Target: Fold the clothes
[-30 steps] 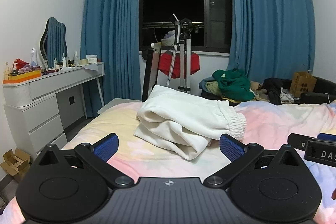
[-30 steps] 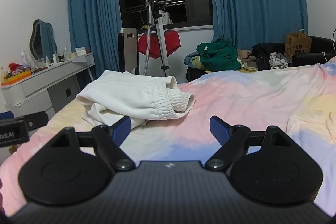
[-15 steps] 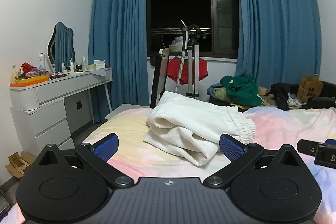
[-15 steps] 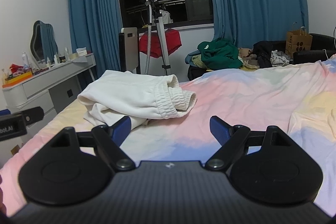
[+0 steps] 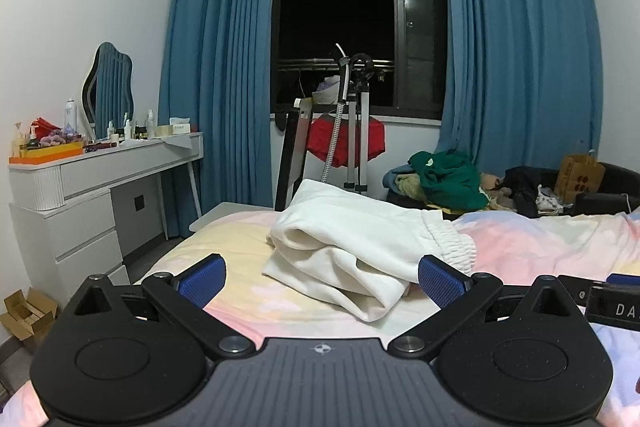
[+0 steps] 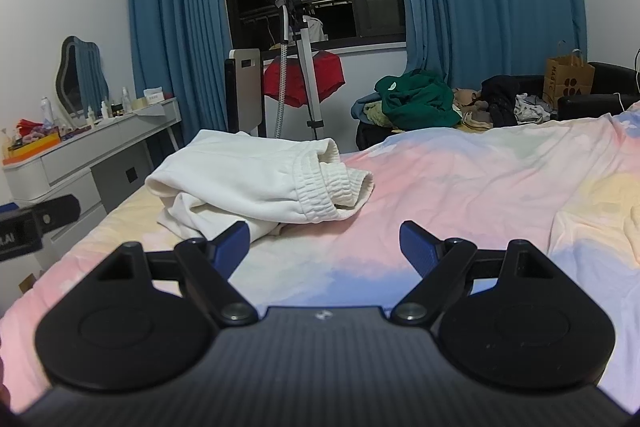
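Change since 1.0 s and 0.5 s ago: in the left wrist view the folded cream-white sweatpants with the ribbed elastic waistband (image 5: 368, 251) sat lower and farther right in frame than 0.5 s before, and more of the window top and the air conditioner was visible, so the left camera had tilted upward. The pants kept the same fold; no cloth shift was seen. In the right wrist view the scene was almost the same across all three moments; the pants (image 6: 256, 183) looked only slightly nearer.

Pants position: lying near the left edge of the bed with the pastel pink, yellow and blue sheet (image 5: 552, 247), toward the far end by the window, waistband opening pointing toward the bed's middle. A lower fold stuck out toward the tongs underneath the top layer.

Left tongs (image 5: 320, 281): released, blue-padded fingers (image 5: 200, 281) spread wide, nothing between them. They hovered level over the sheet, short of the pants; the right pad overlapped the pants' near fold in view, contact not determinable.

Right tongs (image 6: 324, 247): also released, fingers (image 6: 420, 247) wide apart and empty, held level over the bare sheet. The left pad sat just before the near fold of the pants; touching or not could not be told. Each tool's black body showed at the edge of the other's view, side by side.

Background: white dressing table (image 5: 100, 179) with bottles past the bed's left edge; blue curtains (image 5: 224, 67) flanking the dark window.
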A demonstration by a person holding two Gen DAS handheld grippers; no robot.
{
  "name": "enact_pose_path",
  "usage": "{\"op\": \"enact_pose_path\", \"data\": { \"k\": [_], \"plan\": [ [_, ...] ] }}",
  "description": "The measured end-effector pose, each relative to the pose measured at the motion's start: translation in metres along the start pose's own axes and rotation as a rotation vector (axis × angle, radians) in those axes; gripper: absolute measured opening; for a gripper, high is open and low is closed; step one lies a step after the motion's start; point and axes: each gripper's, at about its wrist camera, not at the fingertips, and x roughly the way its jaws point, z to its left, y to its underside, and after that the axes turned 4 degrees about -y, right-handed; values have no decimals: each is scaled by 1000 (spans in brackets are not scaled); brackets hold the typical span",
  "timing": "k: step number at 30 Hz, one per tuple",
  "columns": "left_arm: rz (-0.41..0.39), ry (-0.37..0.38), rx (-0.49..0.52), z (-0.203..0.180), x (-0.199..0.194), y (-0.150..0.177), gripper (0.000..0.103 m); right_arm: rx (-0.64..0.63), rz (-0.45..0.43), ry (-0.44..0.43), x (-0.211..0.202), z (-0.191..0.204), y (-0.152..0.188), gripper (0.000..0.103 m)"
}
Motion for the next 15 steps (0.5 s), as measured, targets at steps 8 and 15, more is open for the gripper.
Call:
{"op": "enact_pose_path", "data": {
  "k": [8,15],
  "plan": [
    [38,-26,-26,-2,9,8,103,8,-5,10,1,-2,-1,83],
    [39,-38,-5,-2,14,18,103,36,-6,20,-1,-8,0,83]
  ]
}}
